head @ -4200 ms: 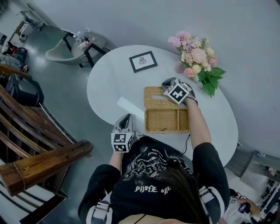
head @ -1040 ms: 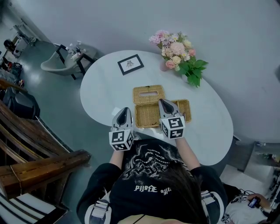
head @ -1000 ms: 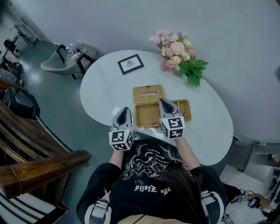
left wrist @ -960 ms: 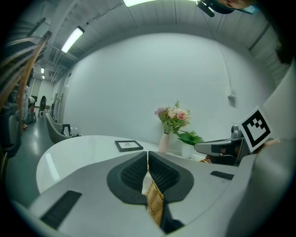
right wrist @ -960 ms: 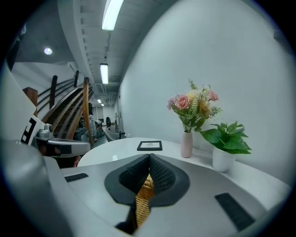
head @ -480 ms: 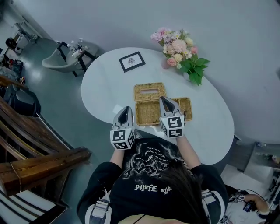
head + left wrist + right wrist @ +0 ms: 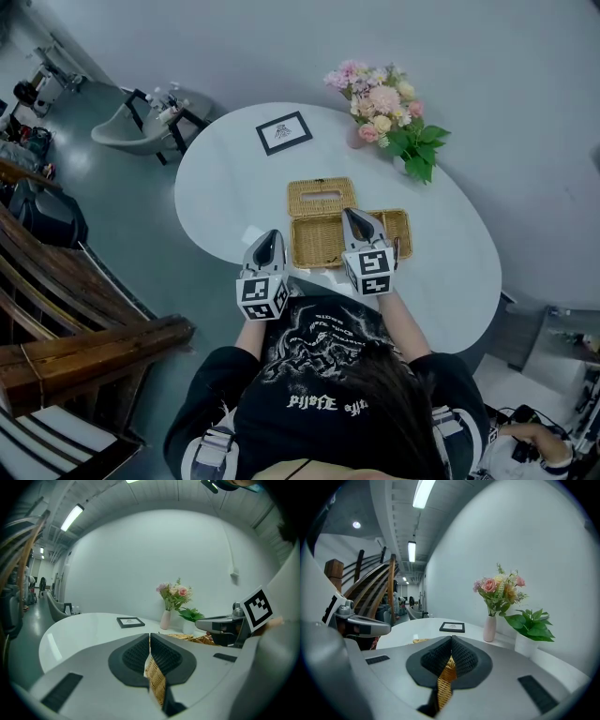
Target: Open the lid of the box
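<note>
Now noting white table [image 7: 225, 178]; box [image 7: 319, 246] at near edge, lid [image 7: 322, 197] flipped flat behind, likely done. Left gripper [image 7: 269, 235] beside box, right gripper [image 7: 352, 216] over it; jaws together, empty. Best lifted straight clear of wicker rim.

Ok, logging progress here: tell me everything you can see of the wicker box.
The wicker box is a shallow, rectangular, tan woven tray lying flat on the white table, open. Its lid, with a slot, is swung back on the far side. The right gripper shows over it; contact is unclear.
</note>
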A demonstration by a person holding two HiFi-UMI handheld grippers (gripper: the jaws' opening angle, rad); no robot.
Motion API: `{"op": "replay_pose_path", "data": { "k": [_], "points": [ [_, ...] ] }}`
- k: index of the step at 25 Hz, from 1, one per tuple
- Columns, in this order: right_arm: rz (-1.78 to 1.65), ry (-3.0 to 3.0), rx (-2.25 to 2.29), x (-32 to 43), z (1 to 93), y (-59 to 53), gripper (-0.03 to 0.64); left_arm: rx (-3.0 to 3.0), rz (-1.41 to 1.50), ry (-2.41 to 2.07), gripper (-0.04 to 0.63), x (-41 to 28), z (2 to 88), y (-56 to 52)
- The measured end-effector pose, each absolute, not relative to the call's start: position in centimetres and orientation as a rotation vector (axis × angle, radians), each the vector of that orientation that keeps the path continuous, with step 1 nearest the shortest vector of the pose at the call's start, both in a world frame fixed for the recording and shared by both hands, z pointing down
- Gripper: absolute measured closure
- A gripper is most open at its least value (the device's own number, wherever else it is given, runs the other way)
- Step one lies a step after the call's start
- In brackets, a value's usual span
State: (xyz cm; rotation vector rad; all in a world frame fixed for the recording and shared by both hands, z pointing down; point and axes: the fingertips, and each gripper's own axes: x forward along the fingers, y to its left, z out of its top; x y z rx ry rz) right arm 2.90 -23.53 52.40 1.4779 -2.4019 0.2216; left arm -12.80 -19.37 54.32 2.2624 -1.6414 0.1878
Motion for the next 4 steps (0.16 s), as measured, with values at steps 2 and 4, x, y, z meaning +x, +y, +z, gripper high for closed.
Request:
{"op": "replay_pose_path", "data": {
  "k": [2, 4],
  "points": [
    [0.219, -2.397, 1.48, 3.1, 52.63, -23.51, 0.592, 2.258, 0.196, -1.637, 0.569, -12.67, 54.56, -19.34],
    [0.222, -2.397, 1.478, 3.19, 52.9, -23.44, 0.592, 2.25, 0.208, -1.632, 0.569, -12.55, 54.9, -19.31]
  ]
}}
